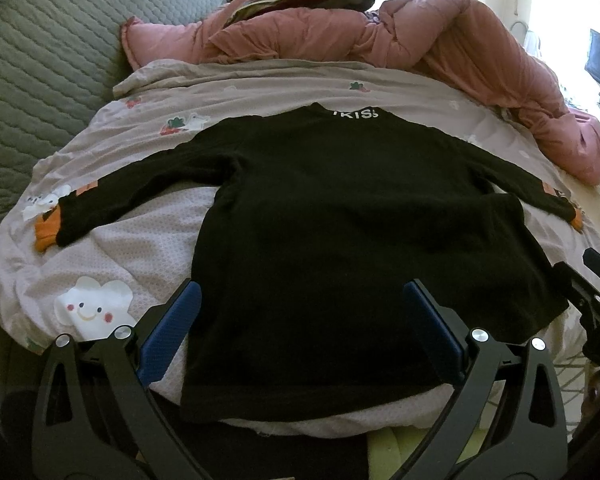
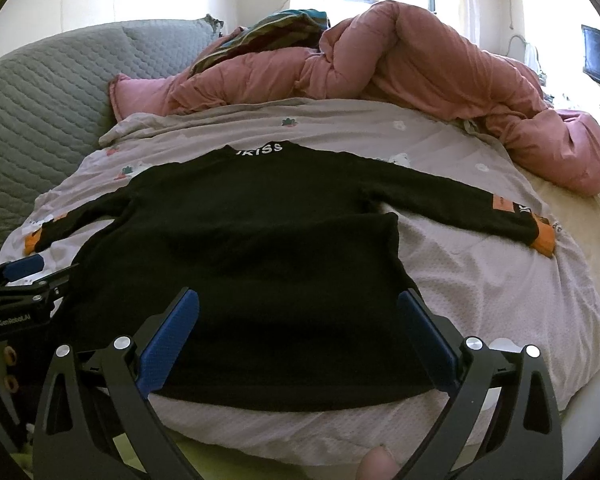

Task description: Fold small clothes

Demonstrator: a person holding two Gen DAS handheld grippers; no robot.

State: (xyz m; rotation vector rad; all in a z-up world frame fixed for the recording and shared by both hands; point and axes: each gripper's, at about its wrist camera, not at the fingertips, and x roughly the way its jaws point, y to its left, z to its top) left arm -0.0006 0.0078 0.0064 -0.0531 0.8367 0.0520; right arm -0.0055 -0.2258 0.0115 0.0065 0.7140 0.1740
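Black sweater [image 1: 340, 220] spread flat, sleeves out to either side, filling the middle of both frames on a pale printed bed cover [image 1: 148, 240], collar lettering toward the top, hem toward the bottom edge. Laid out that way most likely to give clean fold lines down the body. Left tool [image 1: 302, 332] at the bottom centre of the left view, blue pads wide apart, holding nothing, poised over the hem's left half. Right tool [image 2: 298, 336] likewise spread and empty at the bottom centre of the right view, over the hem's right half; also glimpsed at the right edge of the left view. Orange cuffs [image 2: 544, 242] at mid-left and mid-right, well apart from both tools. Pink duvet [image 2: 420, 60] bunched across the top, grey quilted pillow [image 1: 52, 60] at upper left, both clear of the garment. No fold made yet, by the look of it; probably lined up for a first grasp at the hem or the sleeves.
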